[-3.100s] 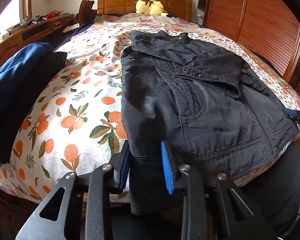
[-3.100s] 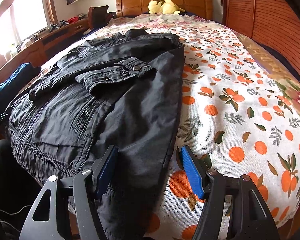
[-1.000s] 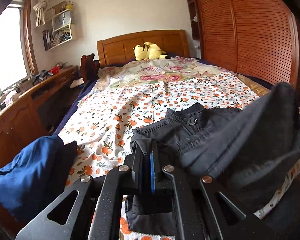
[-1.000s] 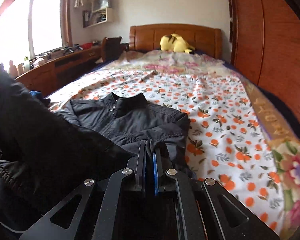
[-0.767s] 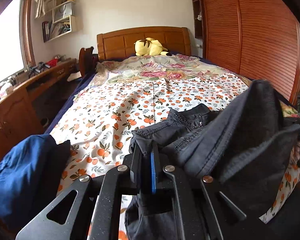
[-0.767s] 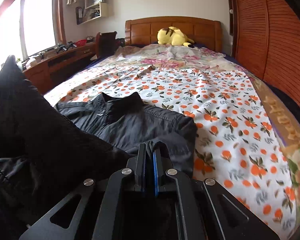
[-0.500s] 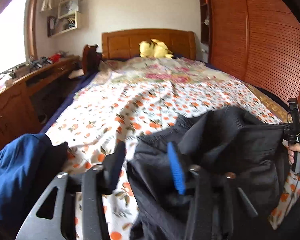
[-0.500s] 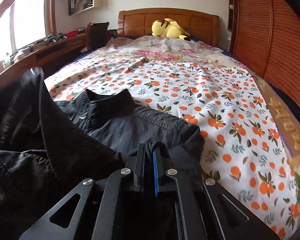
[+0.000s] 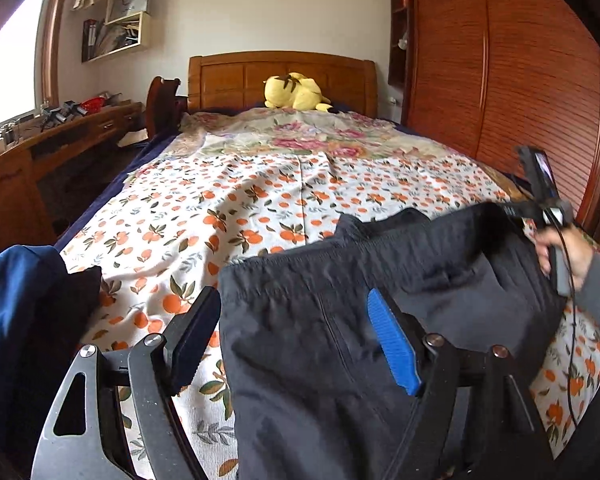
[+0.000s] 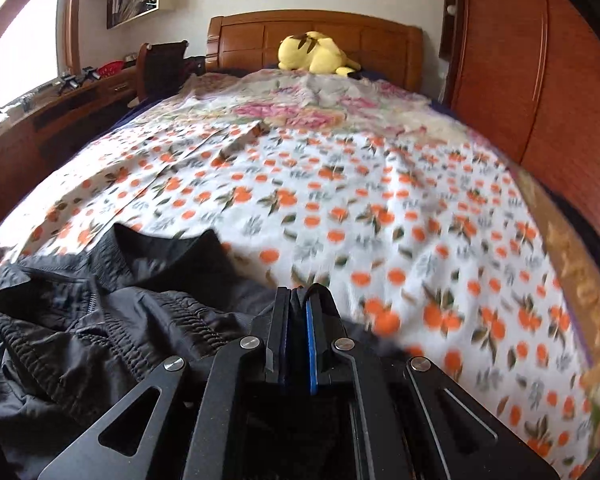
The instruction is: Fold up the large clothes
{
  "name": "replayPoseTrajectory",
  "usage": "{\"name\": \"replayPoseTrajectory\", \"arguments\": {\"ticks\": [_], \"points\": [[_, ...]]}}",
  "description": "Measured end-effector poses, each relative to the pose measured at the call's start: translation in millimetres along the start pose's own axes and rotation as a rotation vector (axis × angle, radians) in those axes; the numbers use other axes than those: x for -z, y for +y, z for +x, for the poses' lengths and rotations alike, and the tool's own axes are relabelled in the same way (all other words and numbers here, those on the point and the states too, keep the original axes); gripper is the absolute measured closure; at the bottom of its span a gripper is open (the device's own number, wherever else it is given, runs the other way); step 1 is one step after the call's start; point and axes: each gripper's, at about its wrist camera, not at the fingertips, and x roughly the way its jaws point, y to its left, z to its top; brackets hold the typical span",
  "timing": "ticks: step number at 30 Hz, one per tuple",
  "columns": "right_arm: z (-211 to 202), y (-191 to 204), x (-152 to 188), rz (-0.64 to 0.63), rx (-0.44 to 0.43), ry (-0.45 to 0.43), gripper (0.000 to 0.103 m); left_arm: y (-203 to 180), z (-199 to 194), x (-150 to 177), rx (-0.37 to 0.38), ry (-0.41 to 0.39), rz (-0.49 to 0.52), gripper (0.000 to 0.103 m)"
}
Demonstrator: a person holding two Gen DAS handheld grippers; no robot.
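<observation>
A black jacket [image 9: 340,280] lies folded over itself at the near end of the bed [image 9: 260,184]. My left gripper [image 9: 296,336] hovers over the jacket's near left part. Its jaws are opening, and the fabric lies under and between the fingers with neither pad pressing on it. In the left wrist view the right gripper [image 9: 512,210] sits at the jacket's raised right corner, held by a hand [image 9: 572,252]. In the right wrist view my right gripper [image 10: 298,298] is shut on a thin fold of the jacket [image 10: 100,320], whose collar points up the bed.
A yellow plush toy [image 9: 296,92] rests at the wooden headboard [image 9: 236,76]. A blue garment [image 9: 16,312] is piled at the near left. A wooden desk [image 9: 60,136] runs along the left and slatted wardrobe doors [image 9: 520,80] stand on the right.
The left jaws went from shut on the jacket to wide apart, releasing it. The lifted half of the jacket came down onto the bed. The right gripper moved sideways, still gripping the fabric.
</observation>
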Motion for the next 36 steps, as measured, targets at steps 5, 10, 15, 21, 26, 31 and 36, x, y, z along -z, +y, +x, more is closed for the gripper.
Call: {"name": "replayPoseTrajectory", "arguments": {"ticks": [5, 10, 15, 21, 26, 31, 36], "points": [[22, -1, -25, 0.048, 0.155, -0.023, 0.098, 3, 1, 2, 0.003, 0.006, -0.002, 0.026], [60, -17, -40, 0.173, 0.142, 0.136, 0.094, 3, 4, 1, 0.009, 0.008, -0.011, 0.026], [37, -10, -42, 0.111, 0.070, 0.116, 0.066, -5, 7, 1, 0.022, 0.006, 0.002, 0.026], [-15, -38, -32, 0.102, 0.066, 0.026, 0.036, -18, 15, -1, 0.052, 0.012, 0.008, 0.026], [-1, -47, -6, 0.041, 0.096, 0.133, 0.036, -35, 24, -3, 0.076, 0.020, 0.033, 0.026], [35, -53, 27, 0.086, 0.025, 0.267, 0.036, -49, 35, 1, 0.094, 0.045, 0.057, 0.026], [46, -64, 39, 0.146, -0.062, 0.316, 0.047, -54, 43, 6, 0.102, 0.066, 0.070, 0.026]]}}
